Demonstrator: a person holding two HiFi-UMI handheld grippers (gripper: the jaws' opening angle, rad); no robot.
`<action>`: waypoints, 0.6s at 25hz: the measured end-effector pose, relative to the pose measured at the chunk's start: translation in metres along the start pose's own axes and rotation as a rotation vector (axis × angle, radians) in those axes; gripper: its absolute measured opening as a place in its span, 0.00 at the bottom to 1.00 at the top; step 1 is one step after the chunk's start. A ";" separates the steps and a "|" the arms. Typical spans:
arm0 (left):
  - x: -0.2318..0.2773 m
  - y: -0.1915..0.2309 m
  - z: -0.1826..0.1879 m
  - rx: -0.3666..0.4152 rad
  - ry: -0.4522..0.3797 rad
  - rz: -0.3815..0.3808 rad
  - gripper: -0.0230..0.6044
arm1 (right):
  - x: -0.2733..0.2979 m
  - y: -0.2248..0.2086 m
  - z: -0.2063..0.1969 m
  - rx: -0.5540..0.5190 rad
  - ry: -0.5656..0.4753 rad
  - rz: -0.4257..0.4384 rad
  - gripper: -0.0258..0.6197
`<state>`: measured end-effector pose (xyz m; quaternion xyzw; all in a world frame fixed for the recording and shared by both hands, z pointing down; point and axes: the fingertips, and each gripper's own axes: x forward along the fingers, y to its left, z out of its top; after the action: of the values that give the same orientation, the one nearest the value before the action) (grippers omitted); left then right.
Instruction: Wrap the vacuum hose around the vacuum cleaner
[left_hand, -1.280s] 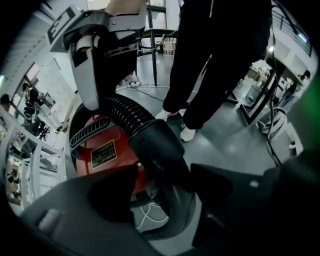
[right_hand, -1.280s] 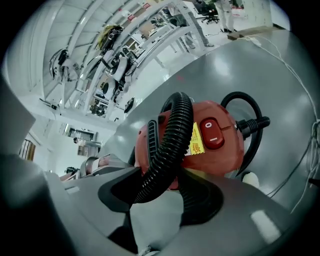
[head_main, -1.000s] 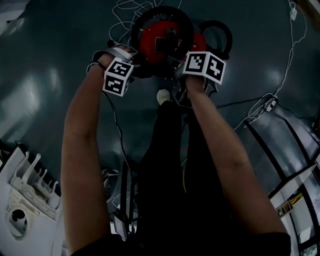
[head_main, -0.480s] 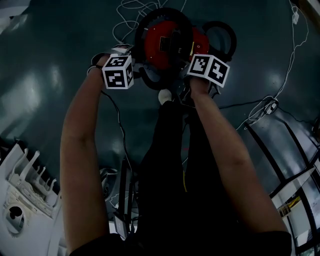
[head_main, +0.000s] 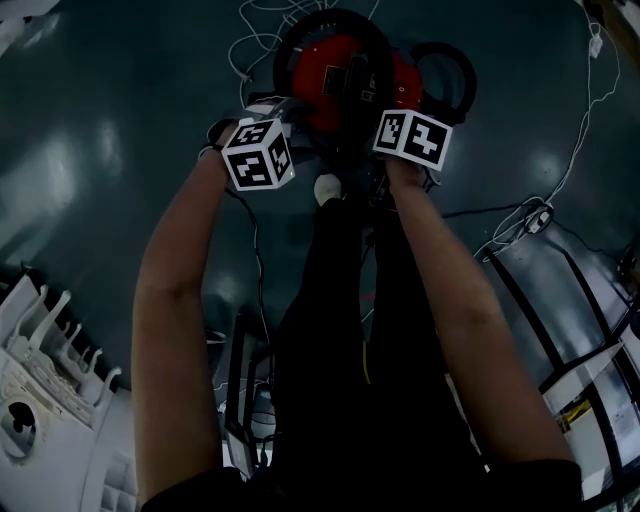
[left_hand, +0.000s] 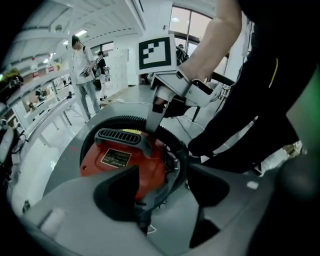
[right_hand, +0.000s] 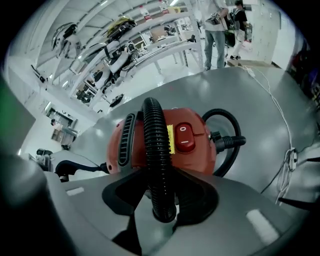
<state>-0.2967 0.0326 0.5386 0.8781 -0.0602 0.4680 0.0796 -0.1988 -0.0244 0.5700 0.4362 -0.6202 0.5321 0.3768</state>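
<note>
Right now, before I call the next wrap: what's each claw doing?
Left claw: open, just been closing; vacuum hose runs between, unclamped.
Right claw: closed on the vacuum hose, having just tightened.

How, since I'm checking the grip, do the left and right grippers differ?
The left gripper holds its jaws wide; the right gripper has them narrower. The right gripper pinches the hose; the left gripper has a hose stretch passing through, apparently unpinched. Both point down at the vacuum cleaner, jaws having just been closing.
</note>
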 end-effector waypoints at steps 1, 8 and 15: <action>0.000 0.001 0.001 -0.016 -0.006 0.014 0.52 | 0.000 -0.003 0.000 -0.013 0.002 -0.011 0.29; 0.004 0.005 0.009 -0.142 -0.033 0.075 0.48 | -0.001 0.000 -0.006 -0.119 0.004 -0.015 0.42; 0.008 0.014 0.027 -0.192 -0.066 0.129 0.37 | -0.008 -0.015 -0.008 -0.131 -0.025 -0.054 0.42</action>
<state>-0.2728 0.0128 0.5310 0.8757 -0.1639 0.4349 0.1310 -0.1823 -0.0164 0.5685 0.4339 -0.6463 0.4744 0.4111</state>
